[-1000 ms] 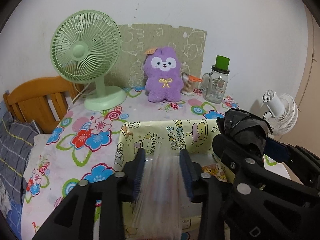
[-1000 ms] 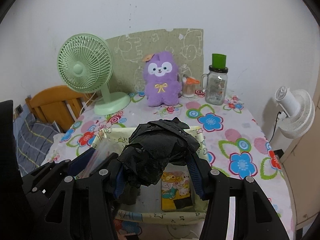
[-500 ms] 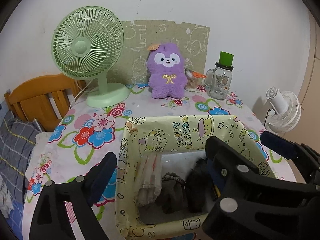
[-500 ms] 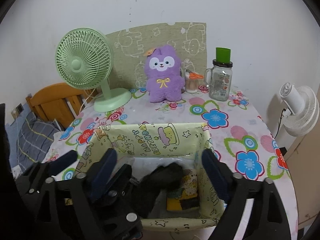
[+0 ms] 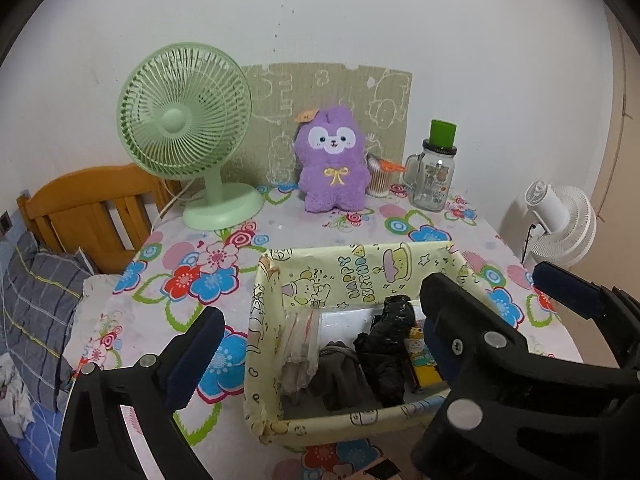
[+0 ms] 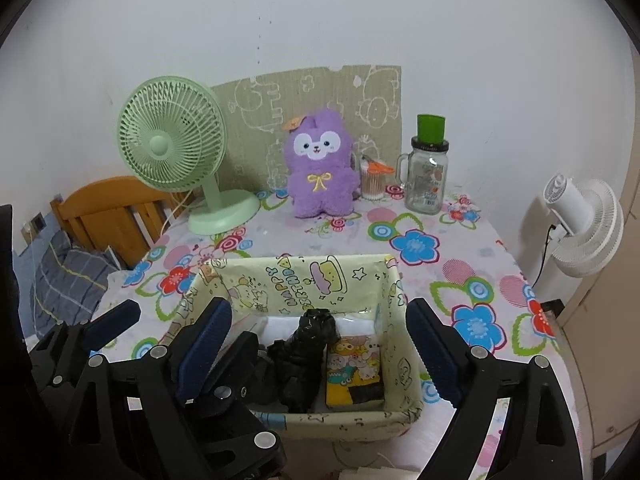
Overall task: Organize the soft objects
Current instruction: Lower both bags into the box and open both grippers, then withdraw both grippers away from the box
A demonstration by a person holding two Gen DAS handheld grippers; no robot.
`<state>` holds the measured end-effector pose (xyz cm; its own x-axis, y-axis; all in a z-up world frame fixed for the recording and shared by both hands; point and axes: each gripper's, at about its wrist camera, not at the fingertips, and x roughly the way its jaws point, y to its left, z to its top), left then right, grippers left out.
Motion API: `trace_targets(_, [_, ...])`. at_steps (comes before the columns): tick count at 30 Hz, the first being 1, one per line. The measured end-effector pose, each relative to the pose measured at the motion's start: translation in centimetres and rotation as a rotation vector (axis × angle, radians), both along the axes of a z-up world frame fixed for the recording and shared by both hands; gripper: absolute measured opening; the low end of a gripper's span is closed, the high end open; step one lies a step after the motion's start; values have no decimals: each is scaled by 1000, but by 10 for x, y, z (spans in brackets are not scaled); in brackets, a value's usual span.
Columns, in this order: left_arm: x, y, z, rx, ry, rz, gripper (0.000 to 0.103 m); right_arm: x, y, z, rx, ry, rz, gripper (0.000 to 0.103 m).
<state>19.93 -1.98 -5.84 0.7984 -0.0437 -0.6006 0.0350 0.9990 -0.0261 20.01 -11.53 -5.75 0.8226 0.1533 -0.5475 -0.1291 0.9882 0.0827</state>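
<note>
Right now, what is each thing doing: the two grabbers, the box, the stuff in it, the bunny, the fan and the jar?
Left gripper: jaws open, empty.
Right gripper: jaws open, empty.
Box: open on top, upright.
Black bag: crumpled, inside the box.
Clear bag: inside the box, at its left wall.
Bunny: sitting upright by the wall.
Green fan: standing; cannot tell if running.
Jar: upright, lid on.

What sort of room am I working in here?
Most likely a bedroom at home: a wooden bed frame with grey checked bedding stands beside the flower-print table, which holds a purple plush toy and a green desk fan.
</note>
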Motion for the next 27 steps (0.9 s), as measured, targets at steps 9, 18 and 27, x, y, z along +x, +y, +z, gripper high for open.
trace_targets(9, [-32, -4, 23, 0, -58, -4, 103, -36, -4, 24, -5, -61, -14, 100])
trace_targets(18, [-70, -9, 44, -6, -112, -11, 103, -79, -11, 45, -11, -138, -28, 103])
trace_targets(27, [-107, -15, 53, -16, -144, -22, 103, -121, -16, 54, -33, -179, -36, 103])
